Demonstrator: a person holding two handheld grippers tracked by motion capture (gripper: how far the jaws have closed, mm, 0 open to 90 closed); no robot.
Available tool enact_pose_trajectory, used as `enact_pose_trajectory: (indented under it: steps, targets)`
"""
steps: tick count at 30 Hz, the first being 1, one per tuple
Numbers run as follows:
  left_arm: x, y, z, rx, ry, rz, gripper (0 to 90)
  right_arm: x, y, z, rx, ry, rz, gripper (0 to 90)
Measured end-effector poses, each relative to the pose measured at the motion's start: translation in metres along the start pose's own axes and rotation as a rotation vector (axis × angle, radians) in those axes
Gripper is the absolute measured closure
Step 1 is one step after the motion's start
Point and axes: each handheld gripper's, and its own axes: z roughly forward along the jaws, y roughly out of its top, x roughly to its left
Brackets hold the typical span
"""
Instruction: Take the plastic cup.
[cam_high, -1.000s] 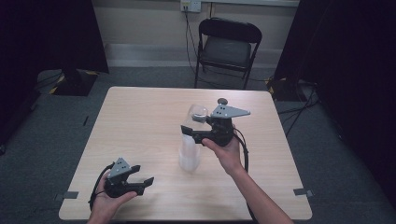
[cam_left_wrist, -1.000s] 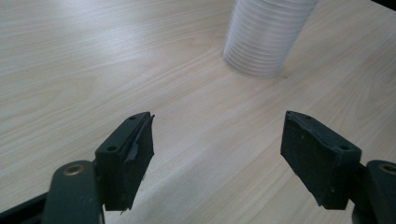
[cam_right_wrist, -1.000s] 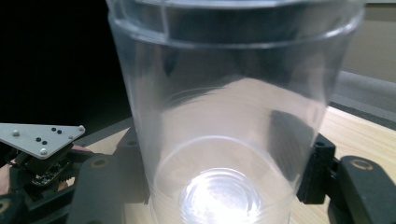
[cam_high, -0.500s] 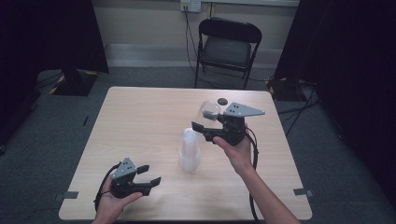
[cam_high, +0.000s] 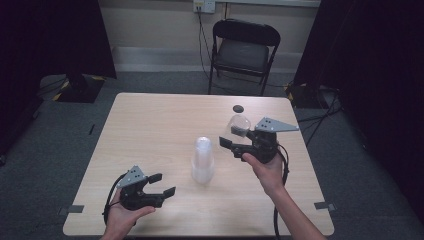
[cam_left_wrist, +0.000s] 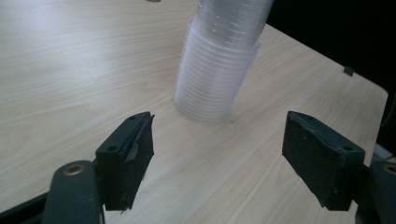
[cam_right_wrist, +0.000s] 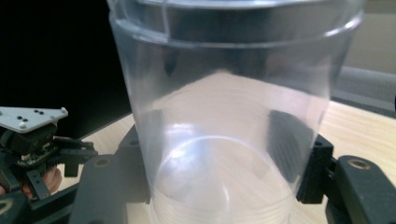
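I have the pale wooden table (cam_high: 150, 130) under both hands, with a black folding chair (cam_high: 242, 50) standing beyond its far edge. Near the table's middle stands the tall stack of clear plastic cups (cam_high: 203, 160), nested mouth-down and upright on the wood; in the left gripper view the stack (cam_left_wrist: 219, 70) rises just ahead of my jaws, apart from them.

My left gripper (cam_high: 156, 184) sits low at the near left corner of the table, held in my left hand (cam_high: 122, 215), its jaws spread wide and holding nothing, pointing toward the stack.

My right gripper (cam_high: 235, 141) is raised to the right of the stack, held in my right hand (cam_high: 265, 167), with its grey three-cornered plate on top. It pinches a single clear plastic cup (cam_high: 239, 125), which is lifted off the stack and clear of it. In the right gripper view that cup (cam_right_wrist: 229, 116) stands between the two jaws, a pad pressed against each side of its wall.

A small dark round disc (cam_high: 238, 108) lies on the table near the far edge, beyond the held cup.
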Motion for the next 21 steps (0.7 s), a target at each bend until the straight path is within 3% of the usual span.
enact_pose_trajectory:
  steps: [4,15,16,21]
  targets:
    - [-0.004,0.001,0.002,-0.004,0.011,0.02,25.1,-0.001,-0.012,-0.001,0.018,0.009,0.028,37.6]
    - [-0.021,0.017,0.023,-0.049,-0.061,0.066,32.9,0.001,-0.042,-0.007,0.053,0.038,0.088,37.2]
    - [-0.025,0.021,0.027,-0.059,-0.078,0.077,33.5,0.002,-0.05,-0.007,0.059,0.059,0.123,37.0]
    - [-0.037,0.027,0.036,-0.09,-0.091,0.126,36.0,0.006,-0.067,-0.005,0.09,0.099,0.164,36.9]
